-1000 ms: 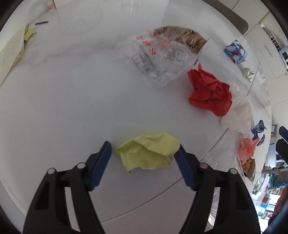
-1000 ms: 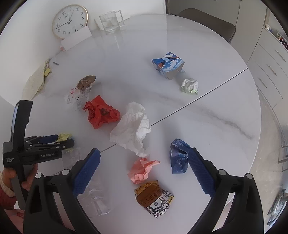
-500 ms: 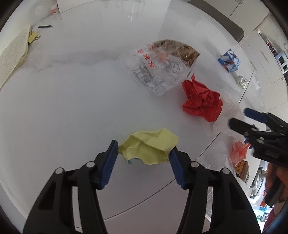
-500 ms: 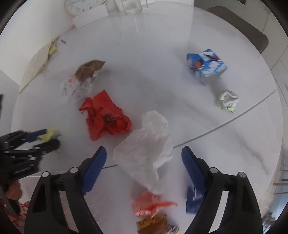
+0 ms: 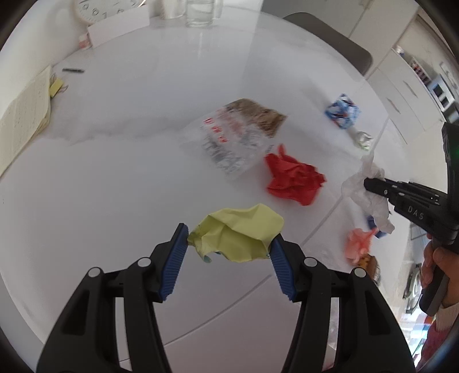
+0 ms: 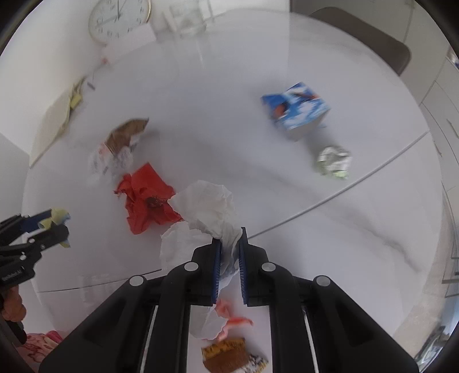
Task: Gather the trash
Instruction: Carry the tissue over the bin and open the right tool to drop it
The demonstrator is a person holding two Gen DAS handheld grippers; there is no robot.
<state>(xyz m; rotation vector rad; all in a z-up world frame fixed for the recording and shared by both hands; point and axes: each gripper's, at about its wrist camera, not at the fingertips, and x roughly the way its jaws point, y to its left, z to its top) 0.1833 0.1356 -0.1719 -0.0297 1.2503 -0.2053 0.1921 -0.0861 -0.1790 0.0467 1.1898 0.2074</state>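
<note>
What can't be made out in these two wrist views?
- Right wrist view: lower part of the white tissue is hidden behind the right gripper.
- Right wrist view: snack wrapper is cut off by the bottom edge.
- Both views: print on the clear plastic bag is motion-blurred.
- Left wrist view: clock is cropped at the top.

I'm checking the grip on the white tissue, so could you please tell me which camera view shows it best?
The right wrist view: the white tissue sits centre frame, pinched between the right gripper pads, which are shut on it. The left wrist view shows the tissue only small at the right edge, partly hidden behind that gripper's tips.
</note>
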